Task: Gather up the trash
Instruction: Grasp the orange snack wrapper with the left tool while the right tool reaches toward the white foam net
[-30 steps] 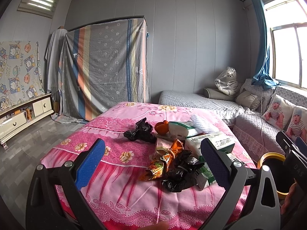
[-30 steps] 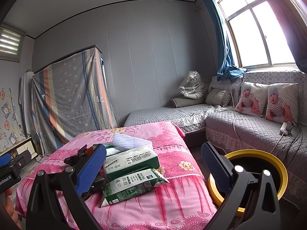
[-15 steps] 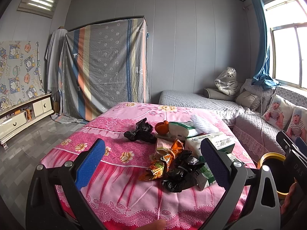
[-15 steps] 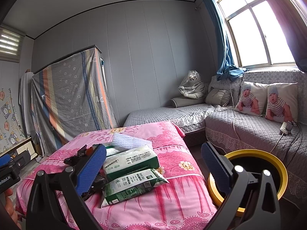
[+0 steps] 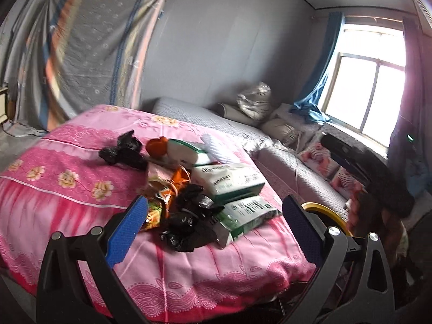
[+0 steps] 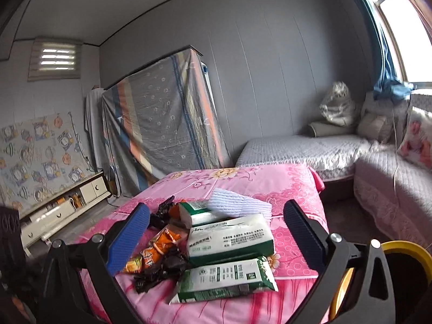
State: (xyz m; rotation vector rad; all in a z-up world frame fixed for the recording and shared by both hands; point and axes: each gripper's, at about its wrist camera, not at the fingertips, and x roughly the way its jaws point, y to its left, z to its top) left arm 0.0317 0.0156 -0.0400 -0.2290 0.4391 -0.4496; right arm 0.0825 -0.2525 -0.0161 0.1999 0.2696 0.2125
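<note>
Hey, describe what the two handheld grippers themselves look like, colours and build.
Both look alike. The left gripper and right gripper each have a black angular frame with silver bolt heads at the joints and two long fingers faced with blue, finely textured pads. No cables or sleeves show; any markings are too blurred to read.

The right hand-held gripper (image 6: 216, 232) hangs with its blue pads spread wide over a pink floral bed (image 6: 291, 181). The litter's bunched on the near part: white-and-green tissue pack (image 6: 229, 239), flat green-and-white wrapper (image 6: 225, 278) nearer, orange snack bag (image 6: 156, 248) and crumpled black plastic bag (image 6: 159, 268) to the left. Yellow-rimmed round bin (image 6: 405, 248) sits near right.
</note>
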